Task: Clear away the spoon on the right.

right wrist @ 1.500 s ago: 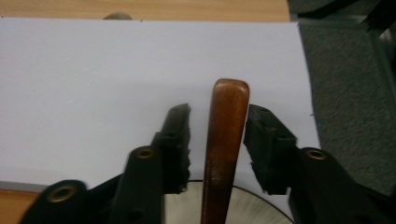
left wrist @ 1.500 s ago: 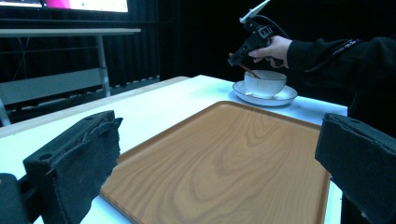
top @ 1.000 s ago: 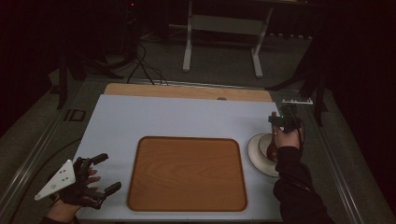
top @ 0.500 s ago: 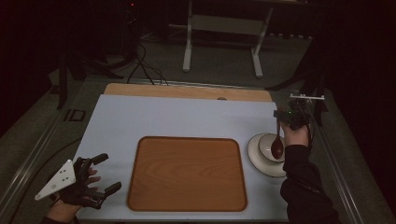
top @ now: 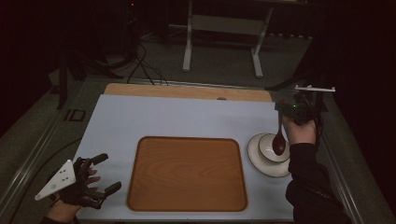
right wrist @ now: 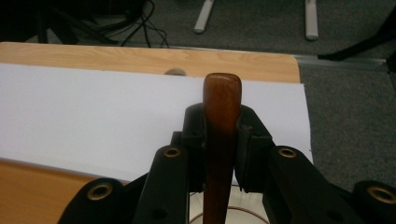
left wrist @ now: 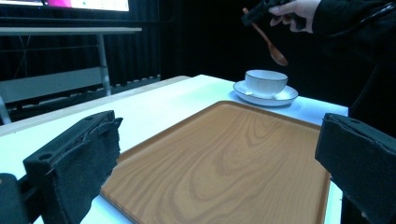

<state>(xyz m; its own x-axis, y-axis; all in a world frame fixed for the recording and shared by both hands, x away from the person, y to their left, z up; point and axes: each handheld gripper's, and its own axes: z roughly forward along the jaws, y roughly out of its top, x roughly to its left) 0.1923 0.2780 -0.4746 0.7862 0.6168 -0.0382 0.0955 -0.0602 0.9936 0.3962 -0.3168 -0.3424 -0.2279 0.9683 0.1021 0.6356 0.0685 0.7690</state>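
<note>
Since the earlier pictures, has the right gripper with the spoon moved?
Yes. The right gripper has risen above the bowl, lifting the spoon up out of it.

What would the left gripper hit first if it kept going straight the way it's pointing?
Probably the wooden tray: the open left gripper points low across it toward the cup on its saucer, though depth is hard to judge.

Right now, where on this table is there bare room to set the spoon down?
The wooden tray is bare, as is the white mat behind it and left of it. The right edge is crowded: cup on saucer, spoon hanging above in the right gripper.
</note>
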